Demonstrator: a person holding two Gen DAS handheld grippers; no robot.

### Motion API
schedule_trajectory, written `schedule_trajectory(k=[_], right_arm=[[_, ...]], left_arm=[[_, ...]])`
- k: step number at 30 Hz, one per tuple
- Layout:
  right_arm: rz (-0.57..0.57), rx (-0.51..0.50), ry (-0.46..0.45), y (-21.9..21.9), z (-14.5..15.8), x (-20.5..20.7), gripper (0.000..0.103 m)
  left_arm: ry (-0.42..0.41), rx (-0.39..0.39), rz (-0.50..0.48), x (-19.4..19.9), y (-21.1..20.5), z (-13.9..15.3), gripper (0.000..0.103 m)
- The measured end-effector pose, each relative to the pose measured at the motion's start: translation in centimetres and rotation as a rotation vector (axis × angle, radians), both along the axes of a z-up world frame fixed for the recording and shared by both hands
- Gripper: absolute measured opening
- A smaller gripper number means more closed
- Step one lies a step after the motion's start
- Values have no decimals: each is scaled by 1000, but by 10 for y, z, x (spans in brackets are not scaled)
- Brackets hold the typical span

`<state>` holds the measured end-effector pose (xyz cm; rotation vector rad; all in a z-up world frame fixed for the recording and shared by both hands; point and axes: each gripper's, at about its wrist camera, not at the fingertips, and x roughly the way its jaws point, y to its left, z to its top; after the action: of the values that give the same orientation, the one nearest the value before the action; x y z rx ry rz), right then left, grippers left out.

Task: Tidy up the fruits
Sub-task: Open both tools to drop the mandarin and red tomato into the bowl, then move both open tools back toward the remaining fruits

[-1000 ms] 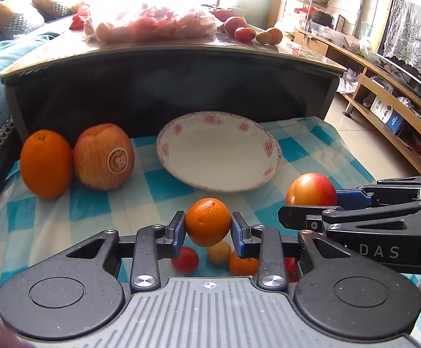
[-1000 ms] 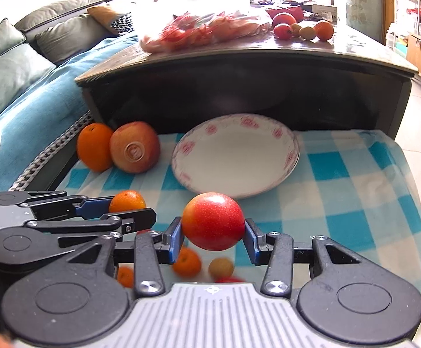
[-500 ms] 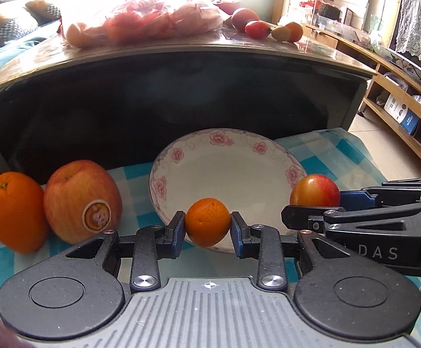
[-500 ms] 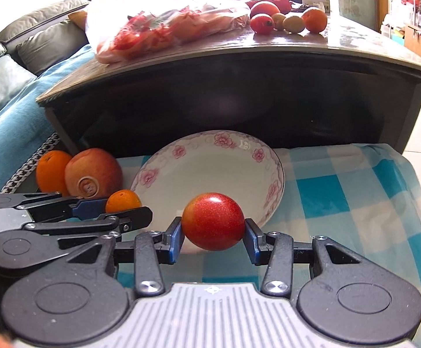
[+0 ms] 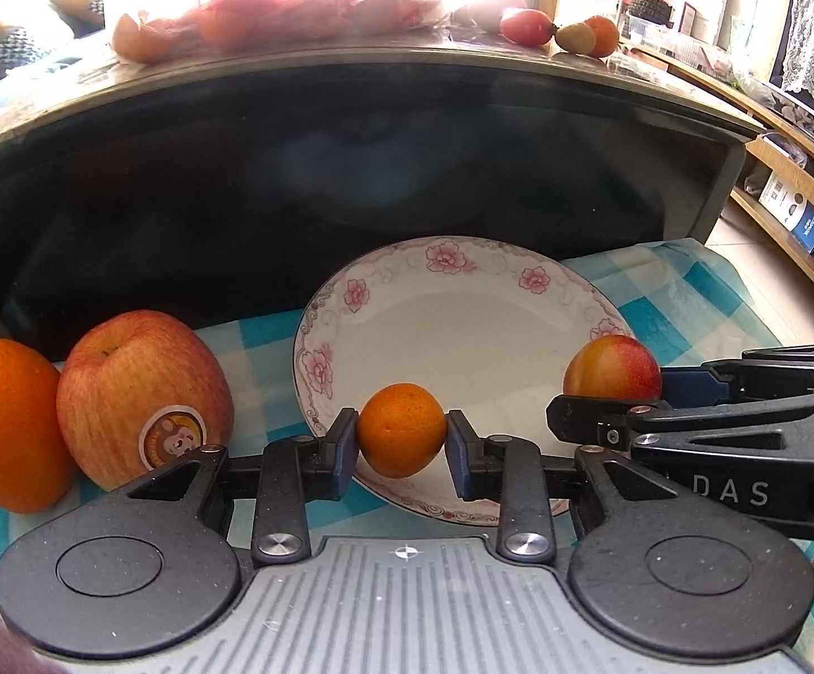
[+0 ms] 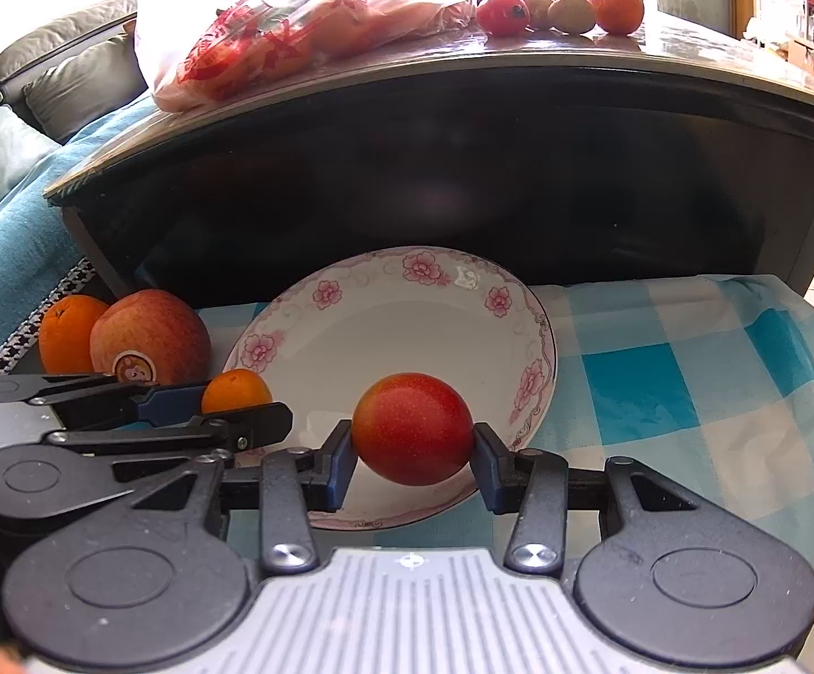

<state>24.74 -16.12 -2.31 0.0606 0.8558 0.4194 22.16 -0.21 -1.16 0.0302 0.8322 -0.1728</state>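
My left gripper [image 5: 401, 431] is shut on a small orange tangerine [image 5: 401, 430], held above the near rim of a white plate with pink flowers [image 5: 452, 326]. My right gripper [image 6: 412, 437] is shut on a red plum-like fruit [image 6: 412, 436], also over the plate [image 6: 384, 331], at its near right part. Each gripper shows in the other's view: the right gripper [image 5: 612, 390] with the red fruit [image 5: 612, 365] at the right, the left gripper [image 6: 236, 401] with the tangerine [image 6: 236, 390] at the left. The plate holds nothing.
A big apple with a sticker [image 5: 143, 393] and a large orange [image 5: 5, 421] rest on the blue checked cloth [image 6: 659, 393] left of the plate. Behind stands a dark coffee table [image 6: 463, 168] carrying a bag of fruit [image 6: 306, 39] and several loose fruits [image 6: 558, 3].
Both grippers have moved forward with their fruits, from over the cloth to above the plate's near part. The small fruits seen below them earlier are out of view.
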Motion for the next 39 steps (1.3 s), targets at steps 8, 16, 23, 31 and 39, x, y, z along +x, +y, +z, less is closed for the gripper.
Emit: schedule_trajectory(k=[8,16,23,31,39], right_arm=[[0,3,-16,1,3,-1,47],[-7,34,-56,-1,22,-8,47],[-9,27,-85,-2,41,-24,47],[-37,15,-82,-13,51,-47,47],[-28,-12,-60,-16,49,-80,47]], left_arm=[[-6,11,14,-2,1,3,47],[-23,22,5,-8,0,11,55],[-58,31,-11,-24,-2,28,58],[-68,17,-13,-47,4,40,59],[-48,1,-18,-74,13,38,59]])
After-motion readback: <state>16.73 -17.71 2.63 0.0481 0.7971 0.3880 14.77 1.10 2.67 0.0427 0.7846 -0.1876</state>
